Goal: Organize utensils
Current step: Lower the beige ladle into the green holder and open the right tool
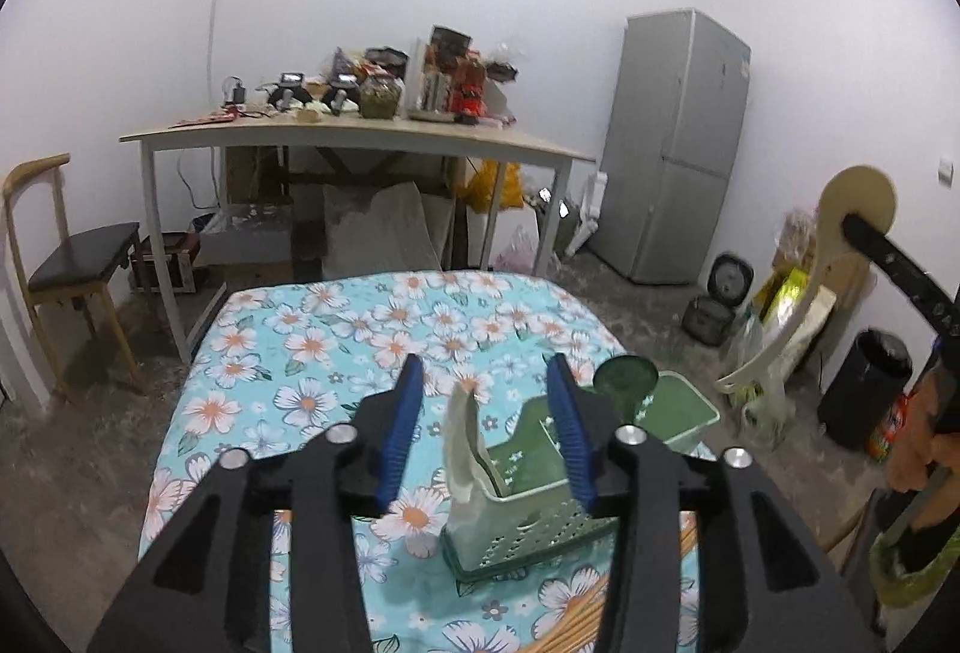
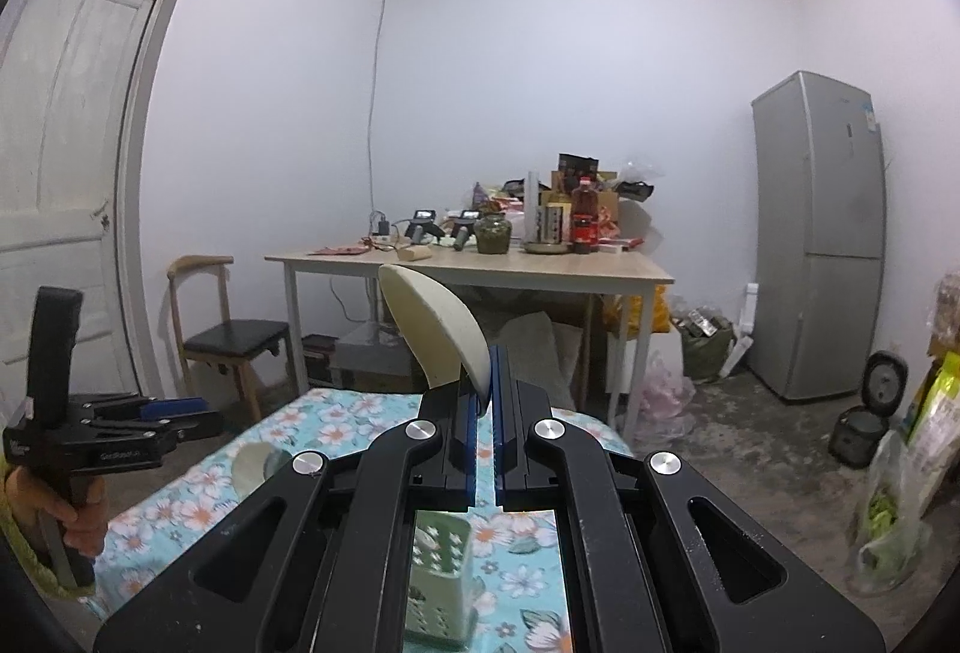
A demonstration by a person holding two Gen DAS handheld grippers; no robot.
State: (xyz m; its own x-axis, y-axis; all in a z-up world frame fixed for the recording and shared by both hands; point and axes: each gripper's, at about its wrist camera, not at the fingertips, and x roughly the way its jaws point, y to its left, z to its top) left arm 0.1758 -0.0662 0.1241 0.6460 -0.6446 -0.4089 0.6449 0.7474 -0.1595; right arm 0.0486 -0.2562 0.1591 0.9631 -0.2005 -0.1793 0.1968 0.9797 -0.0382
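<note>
A pale green slotted utensil holder (image 1: 528,497) stands on the floral tablecloth (image 1: 312,353). A cream utensil (image 1: 465,443) leans in its near-left corner, and a dark green spoon (image 1: 624,377) rises at its far side. My left gripper (image 1: 485,368) is open, its blue fingers either side of the cream utensil without touching it. Wooden chopsticks (image 1: 576,611) lie on the cloth below. My right gripper (image 2: 485,389) is shut on the handle of a cream spoon (image 2: 432,329), held above the holder (image 2: 438,581). In the left wrist view that spoon (image 1: 858,197) hangs high at the right.
Behind the cloth stand a wooden table (image 1: 360,137) piled with bottles and packets, a chair (image 1: 72,257) at the left and a grey fridge (image 1: 678,143) at the right. A black bin (image 1: 864,389), a rice cooker (image 1: 726,281) and bags sit on the floor.
</note>
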